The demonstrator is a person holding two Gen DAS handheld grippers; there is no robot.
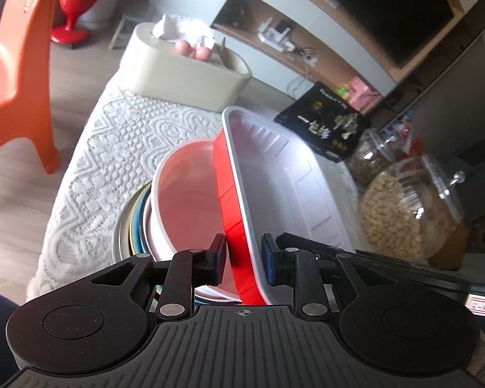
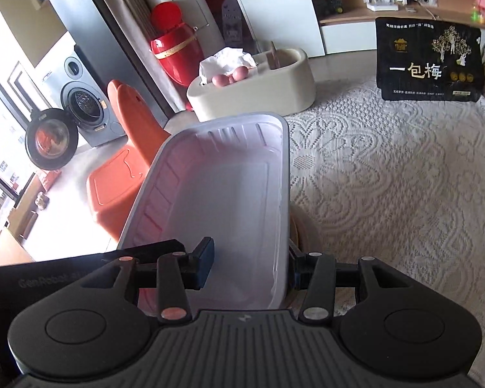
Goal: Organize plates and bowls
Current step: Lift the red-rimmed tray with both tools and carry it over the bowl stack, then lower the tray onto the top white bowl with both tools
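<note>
A rectangular tray, red outside and white inside [image 1: 274,187], is tilted above a round red-and-white bowl [image 1: 184,200] that sits on a stack of plates [image 1: 126,226]. My left gripper [image 1: 244,258] straddles the tray's left wall near its near corner; small gaps show beside both pads, so its grip is unclear. In the right wrist view the same tray [image 2: 216,194] fills the middle. My right gripper [image 2: 252,265] stands wide around the tray's right rim, the left pad well inside, apart from the wall.
A beige tissue box [image 1: 184,68] [image 2: 252,87] stands at the back of the lace-covered table [image 2: 388,177]. A black snack bag [image 1: 326,123] [image 2: 426,61] and glass jars [image 1: 407,210] stand to the right. An orange chair [image 2: 123,168] is left of the table.
</note>
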